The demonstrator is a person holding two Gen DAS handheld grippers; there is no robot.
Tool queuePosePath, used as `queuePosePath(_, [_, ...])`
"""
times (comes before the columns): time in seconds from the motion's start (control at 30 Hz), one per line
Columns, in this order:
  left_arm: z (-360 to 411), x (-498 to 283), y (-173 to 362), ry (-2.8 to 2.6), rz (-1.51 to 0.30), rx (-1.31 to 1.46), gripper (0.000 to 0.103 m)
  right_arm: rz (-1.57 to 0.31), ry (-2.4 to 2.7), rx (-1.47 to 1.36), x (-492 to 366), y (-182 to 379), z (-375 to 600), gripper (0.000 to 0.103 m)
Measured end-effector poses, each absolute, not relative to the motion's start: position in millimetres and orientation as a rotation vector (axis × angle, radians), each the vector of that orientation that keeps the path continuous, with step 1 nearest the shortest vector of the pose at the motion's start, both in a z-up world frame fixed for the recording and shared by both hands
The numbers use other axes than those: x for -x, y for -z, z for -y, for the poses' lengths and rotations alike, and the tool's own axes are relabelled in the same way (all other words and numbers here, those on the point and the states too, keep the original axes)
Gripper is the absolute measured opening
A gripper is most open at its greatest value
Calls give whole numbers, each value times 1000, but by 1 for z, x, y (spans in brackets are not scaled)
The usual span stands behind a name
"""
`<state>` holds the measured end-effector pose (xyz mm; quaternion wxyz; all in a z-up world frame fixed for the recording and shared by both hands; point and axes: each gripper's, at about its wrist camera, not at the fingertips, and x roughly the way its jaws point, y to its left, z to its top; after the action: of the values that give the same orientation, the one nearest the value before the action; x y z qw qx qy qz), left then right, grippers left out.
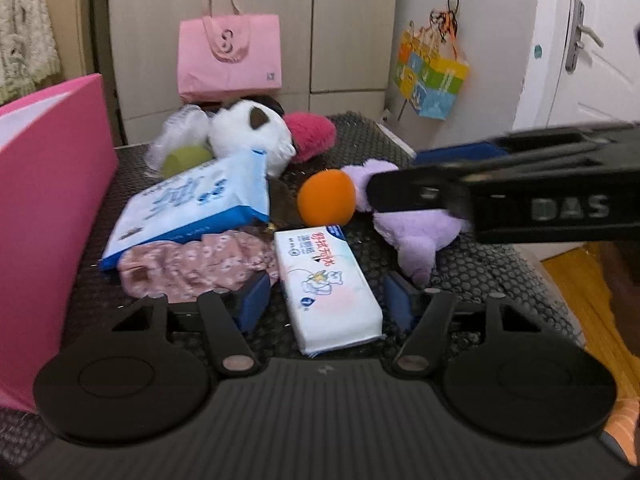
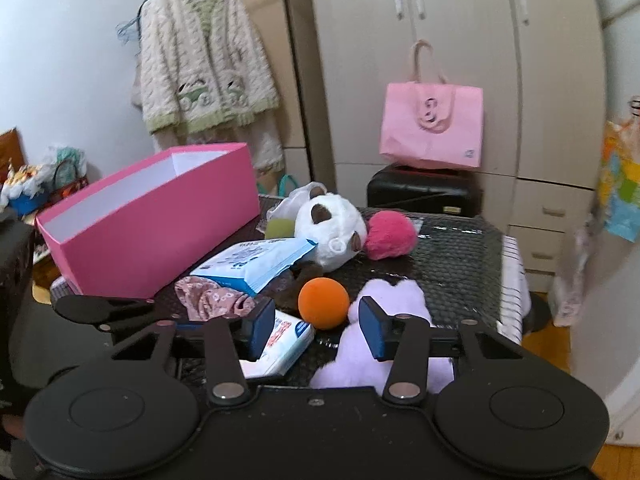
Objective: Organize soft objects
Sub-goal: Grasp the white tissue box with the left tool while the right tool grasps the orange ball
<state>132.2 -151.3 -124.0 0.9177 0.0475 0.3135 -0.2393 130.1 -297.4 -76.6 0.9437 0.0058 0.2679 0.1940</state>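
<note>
Dark woven matting point(image 1: 460, 264) carries the clutter. From the left wrist, the left gripper point(image 1: 326, 300) straddles a small tissue pack point(image 1: 328, 286) without touching it; the pack's long axis runs away from the camera. Left of it stands a pink box point(image 1: 52, 200), its inside hidden. The right gripper point(image 1: 400, 196) crosses over a purple plush point(image 1: 412, 240).

From the right wrist, the box shows empty, and the right gripper point(image 2: 316, 330) stands parted, gripping nothing, the orange ball point(image 2: 323, 303) beyond the tissue pack.
</note>
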Motion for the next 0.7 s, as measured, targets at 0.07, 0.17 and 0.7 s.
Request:
queuePosePath(0.07, [154, -138, 126, 488, -668, -95, 56, -551, -423, 12, -139, 80, 295, 52])
queuePosePath(0.17, [155, -144, 126, 468, -668, -102, 56, -550, -489, 35, -151, 83, 291, 52])
queuePosePath(0.7, [161, -146, 127, 438, -630, -120, 39, -542, -480, 44, -161, 91, 293, 40])
